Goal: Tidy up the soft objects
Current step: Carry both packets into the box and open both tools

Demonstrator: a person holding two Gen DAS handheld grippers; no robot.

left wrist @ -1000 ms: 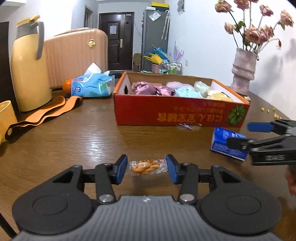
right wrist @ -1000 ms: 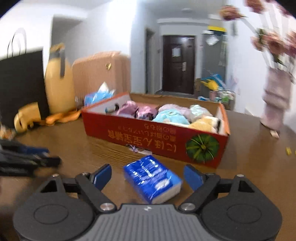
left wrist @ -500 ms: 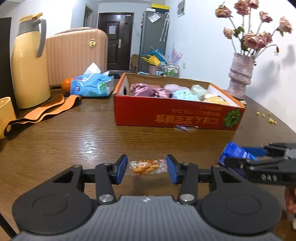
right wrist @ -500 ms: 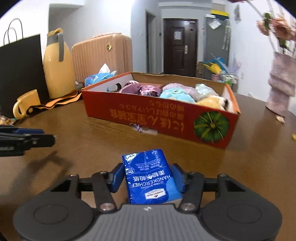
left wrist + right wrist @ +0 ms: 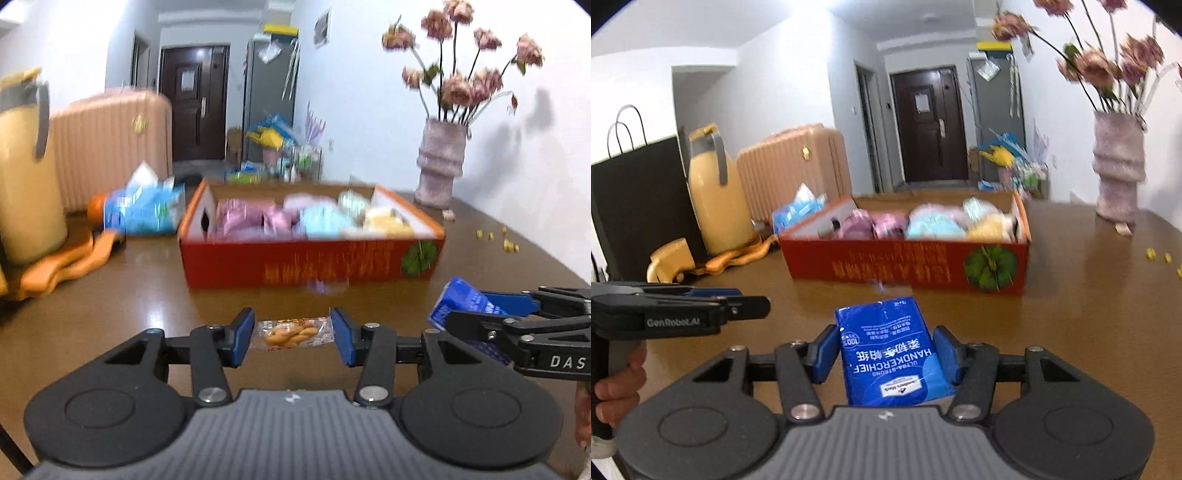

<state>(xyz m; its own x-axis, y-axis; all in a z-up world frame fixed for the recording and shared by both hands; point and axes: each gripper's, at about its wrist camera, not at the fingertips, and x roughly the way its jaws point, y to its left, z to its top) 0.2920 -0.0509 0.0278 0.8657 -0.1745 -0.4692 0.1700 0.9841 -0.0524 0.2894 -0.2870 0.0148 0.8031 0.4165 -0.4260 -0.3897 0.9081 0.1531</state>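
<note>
The left gripper [image 5: 292, 334] had its jaws clamped on a clear snack packet [image 5: 291, 333], held above the tabletop [image 5: 147, 295]. The right gripper [image 5: 884, 354], whose jaws had just been closing, gripped a blue tissue pack [image 5: 892, 350] from both sides; in the left wrist view that pack [image 5: 460, 304] sat at 3 o'clock. Farther off at 12 o'clock stood the red box [image 5: 908, 267], holding pastel soft objects [image 5: 934, 223]. At 10 o'clock were a yellow jug [image 5: 714, 199] and a pink suitcase [image 5: 794, 162]; at 2 o'clock, a vase [image 5: 1117, 173].
</note>
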